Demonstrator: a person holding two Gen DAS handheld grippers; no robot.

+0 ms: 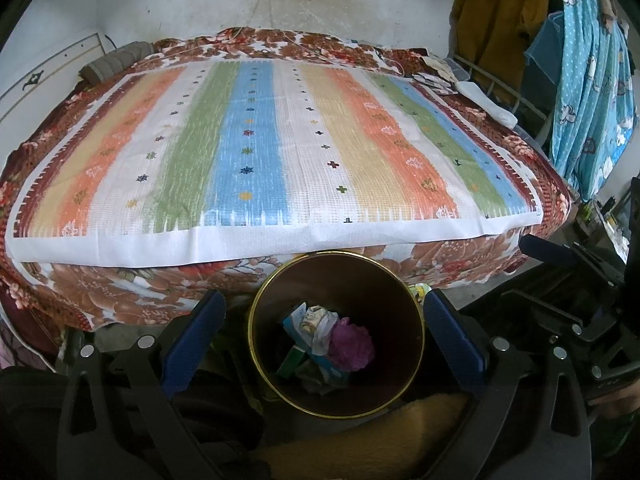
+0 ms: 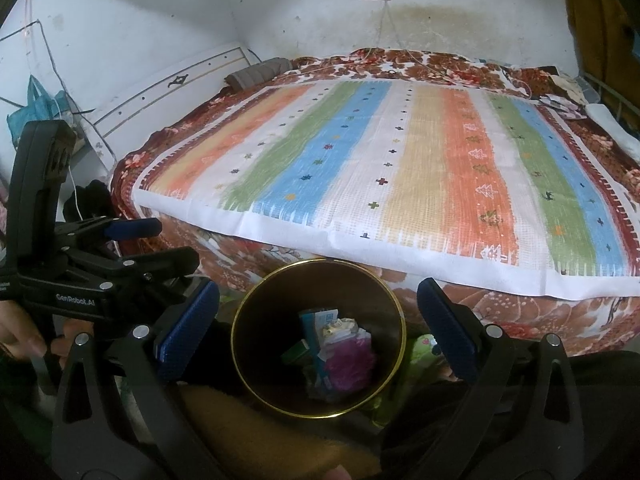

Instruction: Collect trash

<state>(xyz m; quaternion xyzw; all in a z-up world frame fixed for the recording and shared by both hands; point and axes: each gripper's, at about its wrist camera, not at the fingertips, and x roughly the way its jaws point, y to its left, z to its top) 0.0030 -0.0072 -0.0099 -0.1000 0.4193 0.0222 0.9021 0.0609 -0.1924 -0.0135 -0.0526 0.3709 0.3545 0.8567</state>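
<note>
A round dark bin with a gold rim (image 1: 416, 312) (image 2: 400, 312) stands on the floor at the foot of the bed. Inside it lies trash: a purple crumpled wad (image 1: 352, 346) (image 2: 350, 362), white paper (image 1: 324, 330), a blue-and-white carton (image 2: 316, 320) and a green box (image 1: 291, 363). My left gripper (image 1: 324, 308) is open and empty, its blue-padded fingers on either side of the bin. My right gripper (image 2: 318, 298) is open and empty, also spread over the bin. The left gripper also shows in the right wrist view (image 2: 132, 228) at the left.
A bed with a floral quilt and a striped cover (image 1: 256, 152) (image 2: 400, 168) fills the view ahead. Small packets and a white object (image 1: 486, 102) lie at its far right edge. A blue dotted cloth (image 1: 588, 80) hangs at the right. A tan furry cloth (image 2: 248, 432) lies below the bin.
</note>
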